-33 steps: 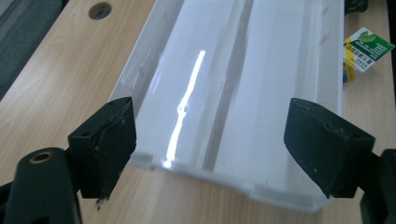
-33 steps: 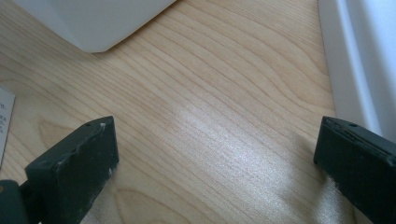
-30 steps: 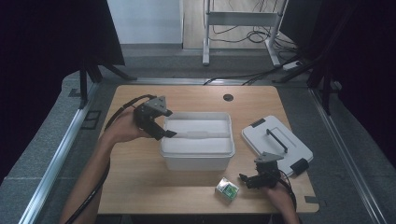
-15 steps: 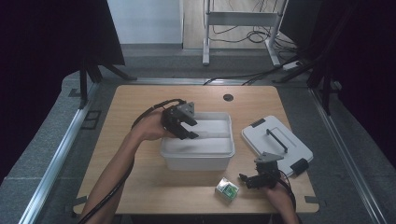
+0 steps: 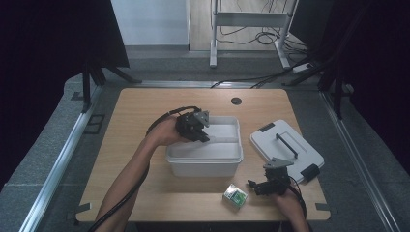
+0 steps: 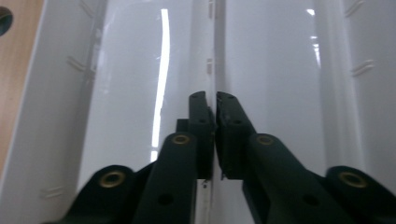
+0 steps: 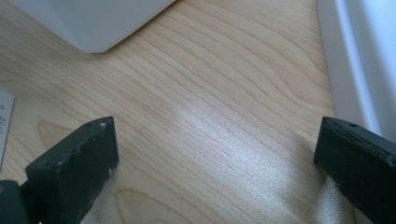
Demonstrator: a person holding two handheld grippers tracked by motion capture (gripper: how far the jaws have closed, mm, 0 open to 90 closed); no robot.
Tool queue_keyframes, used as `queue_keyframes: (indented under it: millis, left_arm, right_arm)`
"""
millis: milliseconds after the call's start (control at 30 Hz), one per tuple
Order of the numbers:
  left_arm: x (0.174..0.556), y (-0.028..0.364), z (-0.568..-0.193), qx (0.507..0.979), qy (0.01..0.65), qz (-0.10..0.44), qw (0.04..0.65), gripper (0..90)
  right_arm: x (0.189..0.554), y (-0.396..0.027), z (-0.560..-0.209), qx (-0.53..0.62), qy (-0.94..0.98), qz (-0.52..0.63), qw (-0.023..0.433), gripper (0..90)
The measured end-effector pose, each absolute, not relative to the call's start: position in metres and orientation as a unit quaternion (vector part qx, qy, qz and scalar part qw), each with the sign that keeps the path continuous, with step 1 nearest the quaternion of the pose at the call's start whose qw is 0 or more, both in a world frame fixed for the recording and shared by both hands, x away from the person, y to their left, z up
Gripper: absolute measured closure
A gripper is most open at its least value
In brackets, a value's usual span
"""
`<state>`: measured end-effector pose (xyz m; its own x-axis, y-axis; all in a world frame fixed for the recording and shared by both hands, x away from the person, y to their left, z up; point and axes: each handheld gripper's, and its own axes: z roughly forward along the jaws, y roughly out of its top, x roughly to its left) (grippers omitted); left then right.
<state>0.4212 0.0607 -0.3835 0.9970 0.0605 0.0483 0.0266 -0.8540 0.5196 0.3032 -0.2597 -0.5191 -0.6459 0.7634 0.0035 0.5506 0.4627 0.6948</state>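
Fingers (image 6: pixel 201 126) of the left gripper (image 5: pixel 194 126) have just been closing and are now pinching the divider (image 6: pixel 211 56) inside the bin (image 5: pixel 203 159) mid-tabletop; best lifting straight up, no twisting. Right gripper (image 5: pixel 269 186) is waiting wide open beside the lid (image 5: pixel 286 150).

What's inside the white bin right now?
The white bin holds a thin white divider running along its middle, and the left gripper reaches in, jaws closed on that divider. Both compartments look bare; the floor beneath the gripper is hidden.
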Motion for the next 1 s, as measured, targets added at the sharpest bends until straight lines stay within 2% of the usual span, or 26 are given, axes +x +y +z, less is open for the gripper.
queue_keyframes:
  millis: [600, 1000]
  left_arm:
    - [0.419, 0.065, -0.363, 0.955, 0.013, 0.032, 0.295, 88.9]
    - [0.418, 0.08, -0.346, 0.951, 0.061, 0.052, 0.298, 88.8]
  right_arm:
    - [0.303, -0.259, -0.519, 0.392, 0.84, 0.341, 0.156, 0.0]
    - [0.303, -0.26, -0.519, 0.392, 0.84, 0.341, 0.157, 0.0]
